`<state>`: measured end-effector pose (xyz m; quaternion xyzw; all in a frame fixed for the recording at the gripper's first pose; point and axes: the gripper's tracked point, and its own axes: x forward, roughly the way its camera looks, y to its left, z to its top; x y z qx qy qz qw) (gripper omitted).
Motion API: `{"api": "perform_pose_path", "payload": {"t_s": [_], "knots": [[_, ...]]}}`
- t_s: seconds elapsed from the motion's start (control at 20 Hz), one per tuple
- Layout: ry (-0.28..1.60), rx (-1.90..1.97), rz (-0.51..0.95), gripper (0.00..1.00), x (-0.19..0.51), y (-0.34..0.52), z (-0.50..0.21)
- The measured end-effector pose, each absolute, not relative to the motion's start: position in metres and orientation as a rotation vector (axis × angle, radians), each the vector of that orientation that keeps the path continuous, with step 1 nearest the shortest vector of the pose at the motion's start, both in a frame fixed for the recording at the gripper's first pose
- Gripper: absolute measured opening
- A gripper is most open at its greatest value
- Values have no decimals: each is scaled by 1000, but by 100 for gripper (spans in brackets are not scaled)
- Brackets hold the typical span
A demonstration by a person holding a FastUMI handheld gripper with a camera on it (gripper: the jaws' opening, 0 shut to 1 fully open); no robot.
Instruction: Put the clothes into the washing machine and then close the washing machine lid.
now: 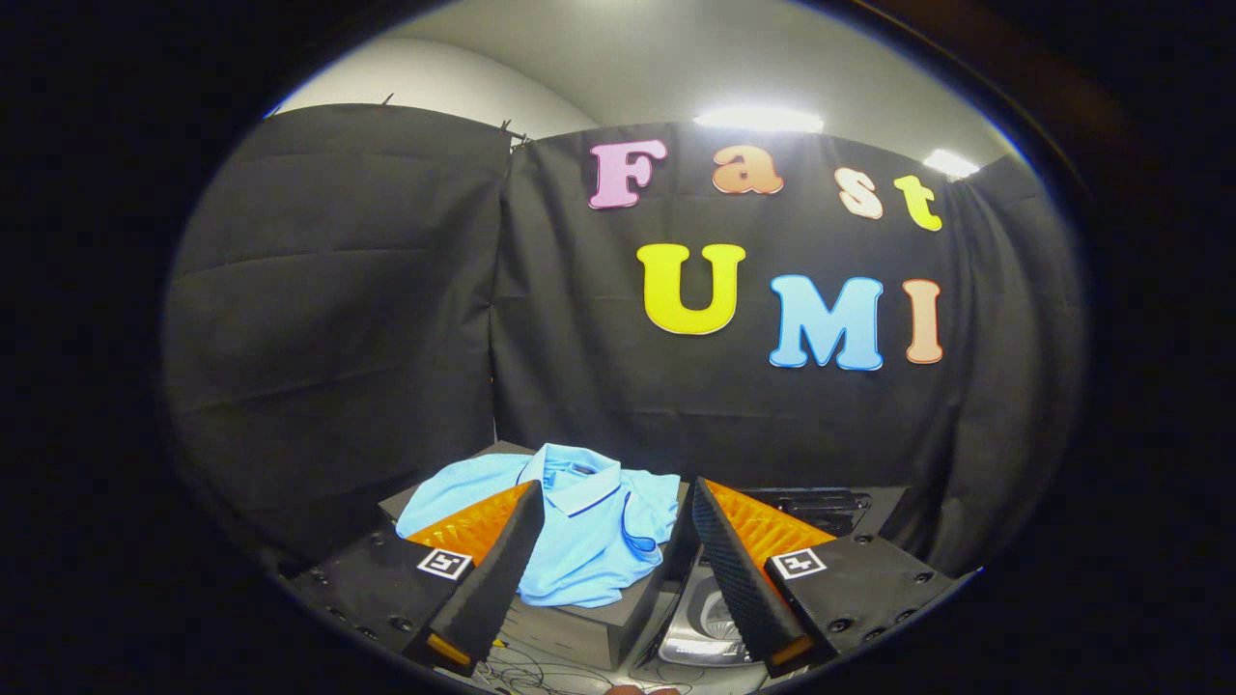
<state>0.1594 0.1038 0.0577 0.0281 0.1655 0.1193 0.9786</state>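
A light blue polo shirt (579,526) lies crumpled on top of a dark box (579,627), just ahead of the fingers and partly between them. My gripper (608,541) is open, its two fingers spread wide with nothing held; the left finger (492,569) hides the shirt's left part. To the right of the box, behind the right finger (739,569), the washing machine (821,504) shows a dark top panel, and a pale drum opening (710,627) sits low beside the box. Whether a lid stands raised cannot be told.
Black cloth walls close the booth behind and to the left. Thin cables (526,676) lie on the floor in front of the box. A fingertip of a person's hand (637,689) peeks in at the very bottom.
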Motion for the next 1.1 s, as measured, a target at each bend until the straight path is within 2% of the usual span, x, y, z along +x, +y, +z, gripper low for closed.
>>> {"api": "perform_pose_path", "payload": {"t_s": [0.6, 1.1], "knots": [[548, 42, 310, 97, 255, 169, 3], [797, 108, 344, 96, 286, 244, -84]]}}
